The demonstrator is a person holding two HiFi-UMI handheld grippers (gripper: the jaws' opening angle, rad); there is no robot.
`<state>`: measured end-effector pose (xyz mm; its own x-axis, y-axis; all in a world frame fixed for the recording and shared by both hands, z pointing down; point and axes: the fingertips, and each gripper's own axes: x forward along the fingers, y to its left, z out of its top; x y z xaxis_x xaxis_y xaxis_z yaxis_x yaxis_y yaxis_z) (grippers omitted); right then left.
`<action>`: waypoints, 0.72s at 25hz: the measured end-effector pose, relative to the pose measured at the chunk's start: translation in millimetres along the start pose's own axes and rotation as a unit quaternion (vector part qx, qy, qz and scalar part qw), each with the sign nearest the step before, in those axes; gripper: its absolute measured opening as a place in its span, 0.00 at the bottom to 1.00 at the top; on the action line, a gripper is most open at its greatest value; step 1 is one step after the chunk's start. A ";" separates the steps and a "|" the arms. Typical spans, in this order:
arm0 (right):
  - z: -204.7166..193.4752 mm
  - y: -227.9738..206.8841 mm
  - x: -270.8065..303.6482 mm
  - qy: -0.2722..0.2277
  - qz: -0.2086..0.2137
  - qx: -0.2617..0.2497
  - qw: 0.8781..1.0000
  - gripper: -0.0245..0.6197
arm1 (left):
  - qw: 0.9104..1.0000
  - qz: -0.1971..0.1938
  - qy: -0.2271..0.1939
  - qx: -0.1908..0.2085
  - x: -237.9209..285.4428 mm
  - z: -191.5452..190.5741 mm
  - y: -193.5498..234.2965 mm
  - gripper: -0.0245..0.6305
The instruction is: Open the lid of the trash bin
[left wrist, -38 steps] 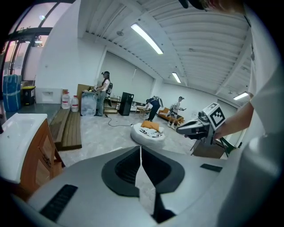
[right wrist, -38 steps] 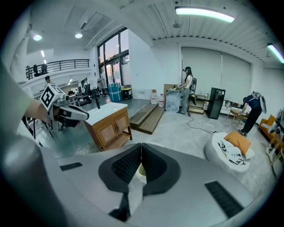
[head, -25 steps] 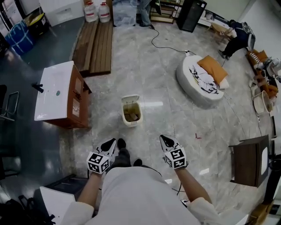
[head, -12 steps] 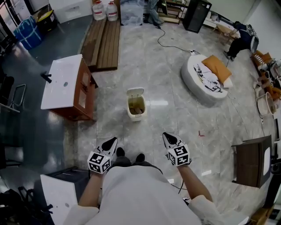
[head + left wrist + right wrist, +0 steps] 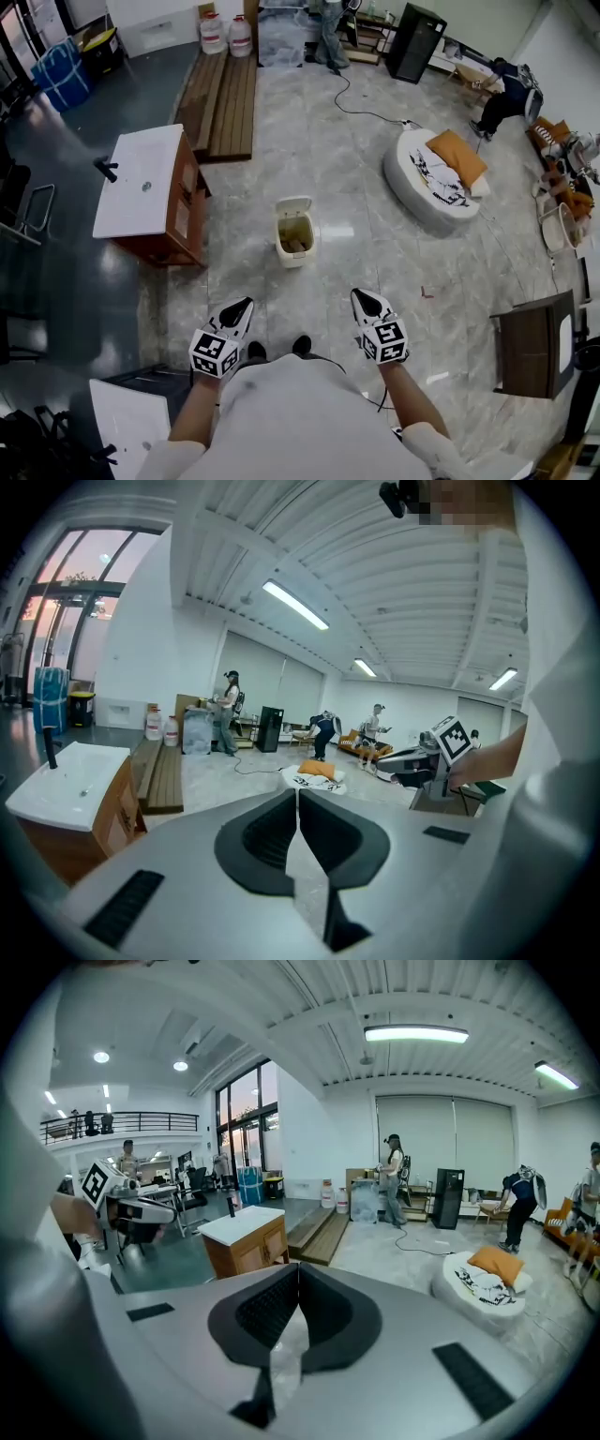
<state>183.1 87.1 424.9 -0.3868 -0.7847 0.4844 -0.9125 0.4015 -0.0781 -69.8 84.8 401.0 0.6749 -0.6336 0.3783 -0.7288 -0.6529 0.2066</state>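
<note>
A small cream trash bin (image 5: 294,236) stands on the marble floor in the head view, its lid (image 5: 294,203) tipped up and back, with brownish contents showing inside. My left gripper (image 5: 246,305) and right gripper (image 5: 358,294) are held close to my body, well short of the bin and on either side of it. Both are shut with nothing between the jaws. The left gripper view shows its pads (image 5: 272,832) pressed together, and the right gripper view shows its pads (image 5: 267,1309) the same way. The bin is in neither gripper view.
A wooden vanity with a white sink top (image 5: 141,183) stands left of the bin. Wooden planks (image 5: 220,89) lie beyond it. A round white cushion with an orange pillow (image 5: 433,178) sits to the right, a dark table (image 5: 534,342) at far right. People stand at the back.
The head view has shifted slightly and my feet have stepped. The bin's lid stays up. Both grippers remain shut and near my body.
</note>
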 end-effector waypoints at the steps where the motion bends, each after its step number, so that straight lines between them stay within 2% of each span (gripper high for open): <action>1: 3.5 1.7 -0.2 -0.005 -0.002 0.002 1.000 0.08 | 1.000 -0.003 -0.002 0.003 -1.3 2.1 0.9 0.07; 18: 35.6 22.3 11.1 -0.035 -0.007 -0.010 0.999 0.08 | 1.000 0.000 -0.023 0.009 -13.7 15.4 26.7 0.07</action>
<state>153.7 70.5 397.5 -0.3826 -0.8216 0.4226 -0.9155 0.3986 -0.0539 -96.7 69.7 387.4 0.6803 -0.6513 0.3362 -0.7264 -0.6602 0.1909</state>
